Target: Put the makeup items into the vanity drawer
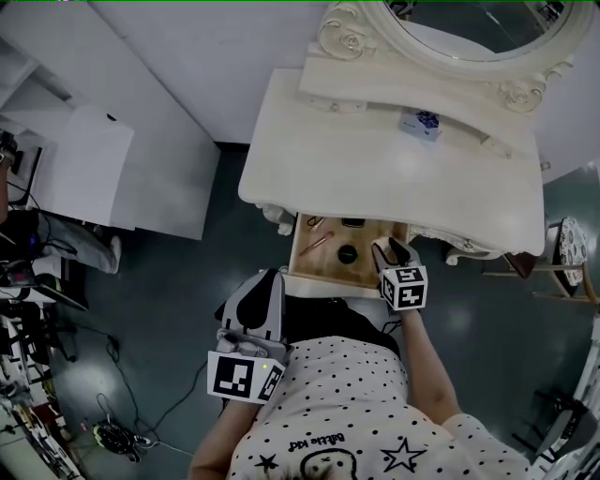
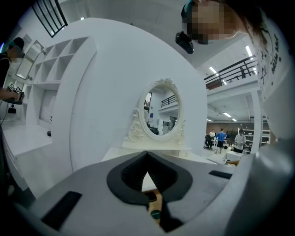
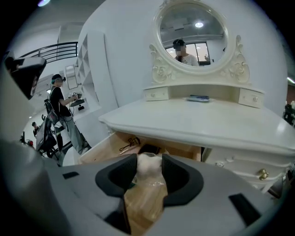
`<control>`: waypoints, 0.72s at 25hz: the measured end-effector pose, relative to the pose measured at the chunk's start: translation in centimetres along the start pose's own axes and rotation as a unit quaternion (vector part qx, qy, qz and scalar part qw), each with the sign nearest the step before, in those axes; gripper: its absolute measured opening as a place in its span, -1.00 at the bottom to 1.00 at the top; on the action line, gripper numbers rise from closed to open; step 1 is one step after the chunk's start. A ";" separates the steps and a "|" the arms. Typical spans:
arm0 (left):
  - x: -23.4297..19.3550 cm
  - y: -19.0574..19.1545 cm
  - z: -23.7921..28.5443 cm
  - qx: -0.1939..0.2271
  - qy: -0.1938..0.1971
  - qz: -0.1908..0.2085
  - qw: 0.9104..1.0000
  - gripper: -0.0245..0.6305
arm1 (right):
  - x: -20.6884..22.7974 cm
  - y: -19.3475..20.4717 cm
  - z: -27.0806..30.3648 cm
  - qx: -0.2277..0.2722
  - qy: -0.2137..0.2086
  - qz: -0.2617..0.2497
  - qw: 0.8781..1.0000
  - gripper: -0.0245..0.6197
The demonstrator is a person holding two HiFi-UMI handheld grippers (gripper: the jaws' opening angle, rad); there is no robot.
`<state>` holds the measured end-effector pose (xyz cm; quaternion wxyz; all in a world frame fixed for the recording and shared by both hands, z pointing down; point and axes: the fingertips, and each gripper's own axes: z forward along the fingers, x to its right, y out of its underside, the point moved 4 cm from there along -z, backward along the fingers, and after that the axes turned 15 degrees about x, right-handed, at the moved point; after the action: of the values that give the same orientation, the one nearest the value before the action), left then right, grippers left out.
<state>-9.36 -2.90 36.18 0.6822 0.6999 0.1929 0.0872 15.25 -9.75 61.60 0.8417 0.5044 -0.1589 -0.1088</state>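
Right gripper view: holding a pale clear-wrapped puff [image 3: 148, 168] in the wide-set jaws of the right gripper [image 3: 148, 159], tilted down over the open vanity drawer [image 3: 99, 152], apparently to set it inside. Left gripper [image 2: 146, 159] closed, empty, back out of the way.

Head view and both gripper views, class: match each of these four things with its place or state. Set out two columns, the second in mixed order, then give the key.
Things
1. small blue-and-white box
2. round black compact
3. pale wrapped item
4. left gripper

Places or states
A. lying in the open drawer
B. gripped between the jaws of the right gripper
C. jaws together, nothing in them
D. on the vanity top, below the mirror

Pairs: 1-D, 2-A, 3-B, 4-C
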 end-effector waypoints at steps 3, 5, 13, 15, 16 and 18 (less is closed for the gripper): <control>0.1 0.0 0.0 -0.001 -0.002 0.001 1.000 -0.90 | 0.2 1.1 0.9 -0.014 0.000 0.009 1.000 -0.37; 0.1 0.0 0.1 -0.002 -0.003 0.001 1.000 -0.90 | 0.3 1.8 1.3 -0.025 0.002 0.013 1.000 -0.37; 0.5 0.3 0.4 -0.002 0.000 -0.003 1.000 -0.90 | -0.2 2.5 2.2 -0.059 -0.002 0.000 0.998 -0.37; 0.5 0.3 0.4 -0.002 -0.001 -0.003 1.000 -0.90 | -0.4 2.5 2.3 -0.065 -0.004 -0.003 0.998 -0.37; 0.5 0.3 0.5 -0.002 -0.001 -0.003 1.000 -0.90 | -0.4 2.6 2.3 -0.068 -0.006 -0.004 0.998 -0.37; 0.4 0.3 0.5 -0.003 -0.003 -0.004 1.000 -0.90 | -0.5 2.7 2.4 -0.071 -0.010 -0.005 0.997 -0.37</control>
<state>-8.74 -3.16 36.41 0.6849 0.6976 0.1932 0.0832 13.93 -10.26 64.92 0.8734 0.4427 -0.1565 -0.1291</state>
